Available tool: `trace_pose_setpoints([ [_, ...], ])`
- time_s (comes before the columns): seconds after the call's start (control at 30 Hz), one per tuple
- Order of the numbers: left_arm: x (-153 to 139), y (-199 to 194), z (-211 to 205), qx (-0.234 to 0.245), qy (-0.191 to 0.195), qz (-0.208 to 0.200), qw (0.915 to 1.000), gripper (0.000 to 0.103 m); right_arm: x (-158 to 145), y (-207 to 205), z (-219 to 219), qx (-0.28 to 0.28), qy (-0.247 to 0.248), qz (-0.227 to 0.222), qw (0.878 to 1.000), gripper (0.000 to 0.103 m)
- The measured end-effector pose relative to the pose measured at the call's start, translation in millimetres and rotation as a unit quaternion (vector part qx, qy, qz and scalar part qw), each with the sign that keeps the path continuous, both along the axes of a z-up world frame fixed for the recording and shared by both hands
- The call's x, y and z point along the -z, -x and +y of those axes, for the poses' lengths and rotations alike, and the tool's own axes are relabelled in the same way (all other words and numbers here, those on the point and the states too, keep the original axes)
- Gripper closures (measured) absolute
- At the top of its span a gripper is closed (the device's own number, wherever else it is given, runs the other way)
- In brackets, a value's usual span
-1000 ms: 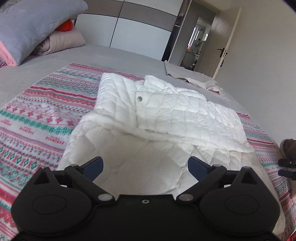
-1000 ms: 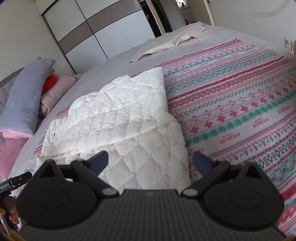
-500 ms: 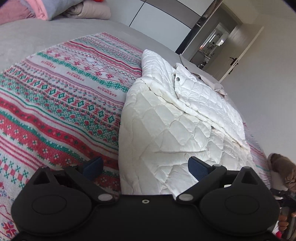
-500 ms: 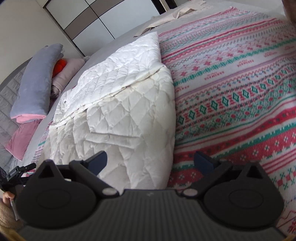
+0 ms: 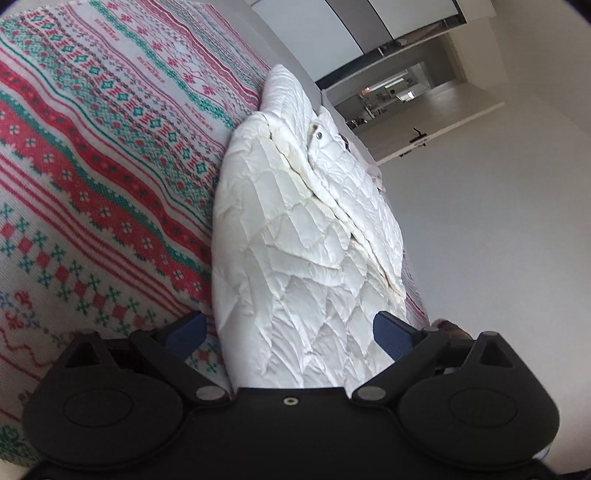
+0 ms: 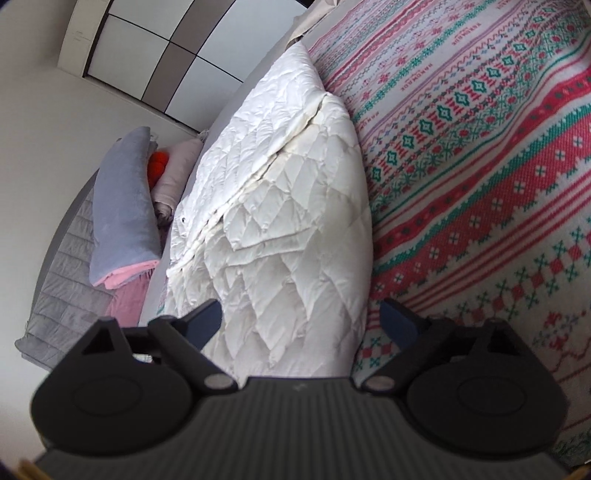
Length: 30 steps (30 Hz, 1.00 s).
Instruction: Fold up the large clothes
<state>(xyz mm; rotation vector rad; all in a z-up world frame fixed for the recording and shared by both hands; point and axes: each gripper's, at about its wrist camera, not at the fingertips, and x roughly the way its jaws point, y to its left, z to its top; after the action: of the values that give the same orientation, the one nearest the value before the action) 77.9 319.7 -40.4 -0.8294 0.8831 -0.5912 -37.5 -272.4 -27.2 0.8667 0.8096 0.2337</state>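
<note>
Both grippers spread wide, gripping nothing. Jacket (image 5: 295, 236) lies on the blanket (image 5: 92, 166), part-folded, a flap doubled over its body. Its near end sits between the fingers of the L gripper (image 5: 290, 330) and R gripper (image 6: 301, 319), one at each near corner, prob. so both can pinch the hem & carry it fwd for the next fold. Whether pads touch fabric: can't tell.

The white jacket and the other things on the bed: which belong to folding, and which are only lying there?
For the job: white jacket, left tool, right tool, both open.

Lying about: patterned blanket, grey pillow, orange thing, beige cloth.
</note>
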Motion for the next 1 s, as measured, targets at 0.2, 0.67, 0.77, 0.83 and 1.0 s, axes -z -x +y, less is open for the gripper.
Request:
trace_pose_setpoints([
  [0.2, -1.7, 8.5, -18.4, 0.032, 0.014, -0.002, 0.9994, 0.008, 3.7, -1.7, 16.2, -0.021, 0.001, -0.001, 1.0, 0.018],
  [0.67, -3.7, 15.1, -46.3, 0.026, 0.02, -0.016, 0.9993, 0.075, 3.0, -2.9, 29.9, 0.0, 0.02, -0.023, 1.0, 0.089],
  [0.77, -20.1, 23.6, -52.3, 0.02, 0.018, -0.046, 0.9986, 0.08, -14.4, 6.7, 26.5, 0.011, 0.021, -0.057, 0.998, 0.091],
  [0.83, -29.8, 32.4, -55.7, 0.024, 0.024, -0.059, 0.9977, 0.081, -25.5, 13.9, 21.3, 0.016, 0.017, -0.076, 0.997, 0.092],
  [1.0, -56.1, 57.0, -63.8, 0.049, 0.033, -0.089, 0.9943, 0.082, -55.5, 38.2, 13.9, 0.008, 0.038, -0.116, 0.992, 0.092],
])
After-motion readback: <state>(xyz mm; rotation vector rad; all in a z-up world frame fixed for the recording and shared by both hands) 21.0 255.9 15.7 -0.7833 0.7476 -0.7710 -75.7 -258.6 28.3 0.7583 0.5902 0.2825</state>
